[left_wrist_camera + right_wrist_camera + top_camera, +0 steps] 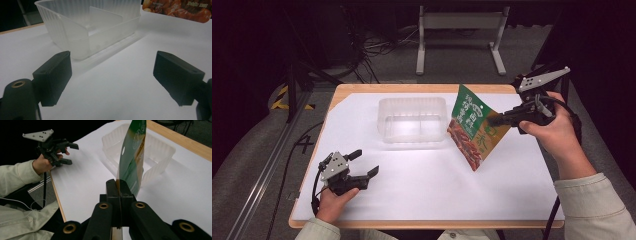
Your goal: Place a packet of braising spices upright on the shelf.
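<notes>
A: How far along is the work judged to be?

B: The pick-up is done. The right claw (498,119) is pressed shut on one edge of the packet (473,127), which is held clear of the table (512,200), just right of the tub (413,120). Placing it in the tub is left, by the look of it. The left claw (364,162) is spread, with nothing between its jaws.

A: And how is the packet described?

B: Flat, glossy, green above, with red food printed below; it is held tilted, one corner down.

green-orange snack packet (473,127) — tilted, lifted beside translucent tub (413,119).
</notes>
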`<state>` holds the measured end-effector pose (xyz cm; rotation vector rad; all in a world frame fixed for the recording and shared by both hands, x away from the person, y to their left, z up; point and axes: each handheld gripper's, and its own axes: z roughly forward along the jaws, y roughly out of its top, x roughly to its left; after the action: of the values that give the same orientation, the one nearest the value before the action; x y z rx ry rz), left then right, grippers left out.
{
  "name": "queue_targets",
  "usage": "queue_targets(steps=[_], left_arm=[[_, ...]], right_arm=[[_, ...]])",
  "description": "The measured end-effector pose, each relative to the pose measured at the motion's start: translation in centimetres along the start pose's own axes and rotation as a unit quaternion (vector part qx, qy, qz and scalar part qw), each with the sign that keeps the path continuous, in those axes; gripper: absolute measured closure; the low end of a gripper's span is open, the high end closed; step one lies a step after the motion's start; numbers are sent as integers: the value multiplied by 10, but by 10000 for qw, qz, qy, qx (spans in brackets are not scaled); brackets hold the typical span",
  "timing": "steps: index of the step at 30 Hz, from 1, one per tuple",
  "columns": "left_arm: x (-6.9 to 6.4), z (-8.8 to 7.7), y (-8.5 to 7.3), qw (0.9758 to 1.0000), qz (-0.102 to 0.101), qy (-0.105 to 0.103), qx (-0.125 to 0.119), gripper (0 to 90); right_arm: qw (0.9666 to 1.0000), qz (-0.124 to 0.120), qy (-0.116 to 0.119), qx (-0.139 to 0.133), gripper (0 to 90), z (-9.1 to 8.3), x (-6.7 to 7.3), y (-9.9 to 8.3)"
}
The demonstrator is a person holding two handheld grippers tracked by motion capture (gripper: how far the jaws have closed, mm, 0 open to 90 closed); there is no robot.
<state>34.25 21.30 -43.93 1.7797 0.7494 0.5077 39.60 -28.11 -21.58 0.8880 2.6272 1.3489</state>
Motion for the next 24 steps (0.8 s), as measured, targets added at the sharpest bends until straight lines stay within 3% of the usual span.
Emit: queue_targets(steps=[24], left_arm=[[0,-8,-3,10000,-22,97,-4,157]], right_arm=[[9996,-134,14,-262,900,-2,-2,52]])
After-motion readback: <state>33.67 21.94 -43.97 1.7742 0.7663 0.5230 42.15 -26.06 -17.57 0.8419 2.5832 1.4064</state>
